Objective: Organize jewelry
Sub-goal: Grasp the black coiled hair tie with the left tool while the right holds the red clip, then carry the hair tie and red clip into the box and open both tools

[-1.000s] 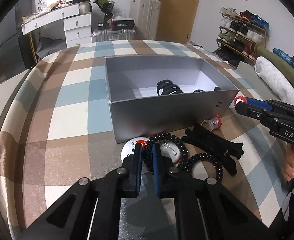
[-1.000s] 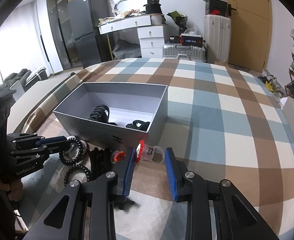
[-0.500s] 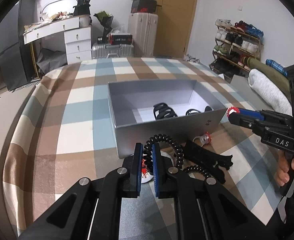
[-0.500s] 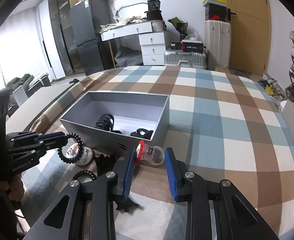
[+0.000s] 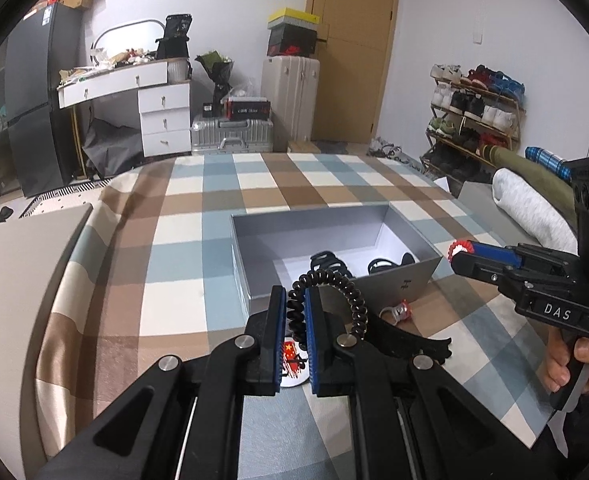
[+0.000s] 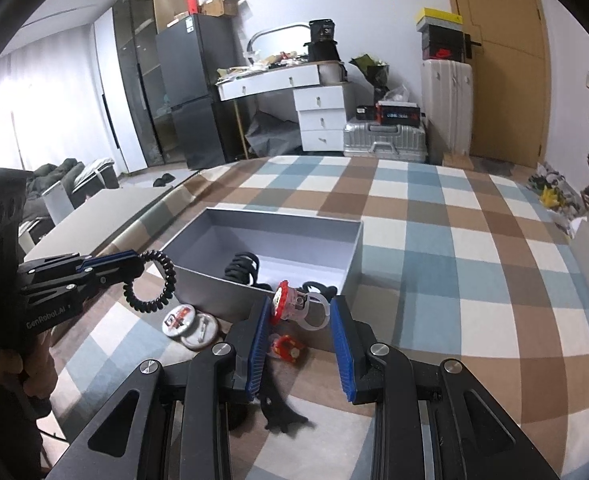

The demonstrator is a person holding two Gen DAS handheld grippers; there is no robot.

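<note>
1. the black spiral hair tie (image 5: 326, 300) sits pinched between the blue pads of the left gripper (image 5: 295, 312), its loop arching out past the fingertips and curling to their right, hanging clear of the checked cloth (image 5: 182, 304).
2. the left gripper's fingers are pressed together on the coil, with only its cord between them.
3. beyond those fingertips stands the open grey box (image 5: 246, 276), with black hair pieces (image 5: 328, 264) lying inside it.
4. under the left fingers, on the cloth, lies a round badge (image 5: 292, 364) with a red mark; a black hair claw (image 5: 410, 342) lies just to their right.
5. the right gripper (image 6: 300, 316) holds a clear ring with a red top (image 6: 298, 304) between its blue fingers; the red end is against the left pad, the clear loop reaches toward the right pad.
6. the right fingers are partly apart, closed as far as the ring allows.
7. just below the right fingertips a second red ring (image 6: 286, 347) lies on the cloth, beside the box's near wall.
8. a hand (image 5: 574, 364) grips the right gripper's handle.
</note>
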